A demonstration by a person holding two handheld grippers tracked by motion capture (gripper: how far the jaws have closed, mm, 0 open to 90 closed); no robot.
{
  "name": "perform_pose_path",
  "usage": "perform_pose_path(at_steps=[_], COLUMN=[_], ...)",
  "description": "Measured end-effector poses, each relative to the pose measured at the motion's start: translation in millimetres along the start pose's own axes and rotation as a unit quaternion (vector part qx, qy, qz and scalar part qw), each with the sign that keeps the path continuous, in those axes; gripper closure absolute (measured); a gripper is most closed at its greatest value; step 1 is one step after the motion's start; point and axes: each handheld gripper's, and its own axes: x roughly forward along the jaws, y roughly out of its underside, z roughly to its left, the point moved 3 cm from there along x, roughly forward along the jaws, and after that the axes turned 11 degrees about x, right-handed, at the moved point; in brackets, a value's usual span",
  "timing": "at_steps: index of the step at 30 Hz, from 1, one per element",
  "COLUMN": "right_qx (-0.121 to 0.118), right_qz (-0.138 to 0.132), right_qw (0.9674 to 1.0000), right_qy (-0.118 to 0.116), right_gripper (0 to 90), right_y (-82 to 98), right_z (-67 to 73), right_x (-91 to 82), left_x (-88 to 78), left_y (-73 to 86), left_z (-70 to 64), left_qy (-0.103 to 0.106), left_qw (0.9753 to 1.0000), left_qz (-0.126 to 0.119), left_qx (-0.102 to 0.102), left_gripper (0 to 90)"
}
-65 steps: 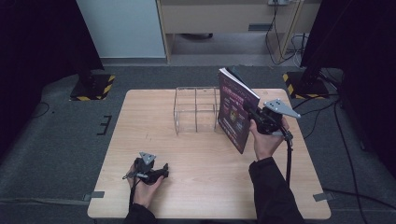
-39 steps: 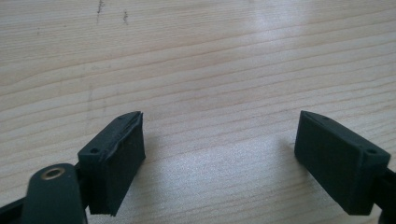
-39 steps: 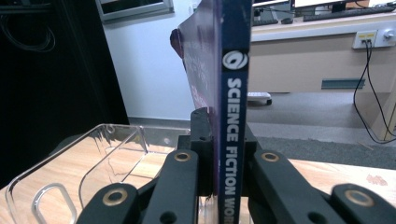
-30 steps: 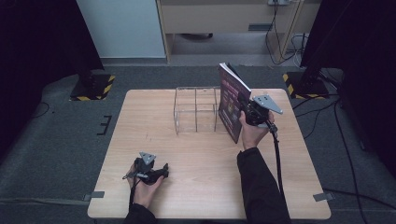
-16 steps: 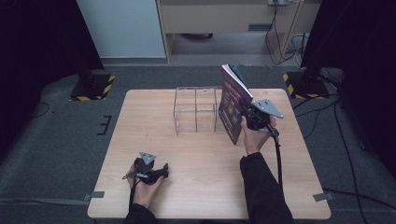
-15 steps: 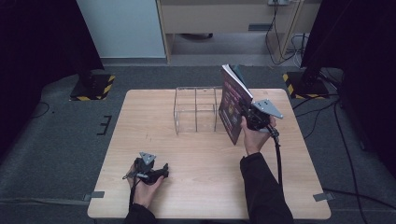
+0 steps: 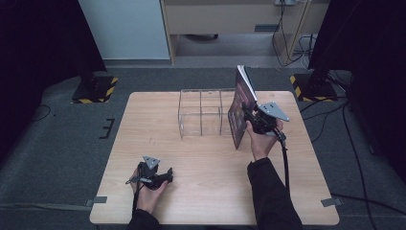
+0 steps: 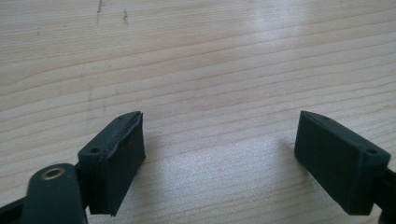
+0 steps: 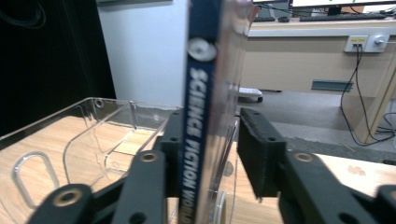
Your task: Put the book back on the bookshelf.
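A dark-covered book (image 7: 238, 110) stands upright and edge-on just right of a clear acrylic rack (image 7: 201, 115) at the table's back middle. My right gripper (image 7: 250, 120) is shut on the book's lower part, from its right side. In the right gripper view the blue spine (image 9: 198, 140) reading "SCIENCE FICTION WORLD" rises between the jaws of that gripper (image 9: 210, 154), with the rack's (image 9: 107, 140) compartments behind and to the left. My left gripper (image 7: 163, 176) lies on the table near the front left. Its own view shows it (image 8: 219, 154) open wide over bare wood.
The wooden table (image 7: 206, 191) stands on grey carpet. Yellow-and-black striped stand bases sit beyond the back left corner (image 7: 93, 88) and the back right corner (image 7: 306, 85). Cables (image 7: 344, 143) trail over the floor at the right. A desk (image 9: 322, 60) stands behind.
The right gripper has carried the book left and away, up to the rack's right side, and turned it more edge-on. The left gripper has stayed put.
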Motion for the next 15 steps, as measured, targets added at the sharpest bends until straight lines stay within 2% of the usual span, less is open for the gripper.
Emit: perform_pose_path(at_steps=[4,8,9,10,11,14,15], right_qx=[-0.002,-0.006,-0.006,-0.002,-0.002,-0.002,0.000], right_qz=[0.002,-0.003,-0.003,0.000,0.000,0.011,0.025], right_qw=[1.0000,0.9999,0.9999,1.0000,1.0000,0.9999,0.9996], right_qy=[0.001,0.008,0.008,0.004,0.004,0.003,-0.011], right_gripper=[59.3,46.2,46.2,40.5,40.5,35.6,32.4], right_y=[0.4,-0.6,-0.6,-1.3,-1.3,-2.0,-1.6], right_z=[-0.6,-2.3,-2.3,-2.7,-2.7,-3.1,-2.8], right_x=[0.4,-0.5,-0.5,-1.6,-1.6,-4.8,-7.9], left_x=[0.0,0.0,0.0,0.0,0.0,0.0,0.0], left_y=[0.0,0.0,0.0,0.0,0.0,0.0,0.0], left_z=[0.0,0.0,0.0,0.0,0.0,0.0,0.0], left_qy=[0.000,0.000,0.000,0.000,0.000,0.000,0.000], left_qw=[1.0000,1.0000,1.0000,1.0000,1.0000,1.0000,1.0000], left_qz=[0.000,0.000,0.000,0.000,0.000,0.000,0.000], left_qx=[0.000,0.000,0.000,0.000,0.000,0.000,0.000], left_gripper=[15.3,15.3,15.3,15.3,15.3,15.3,15.3])
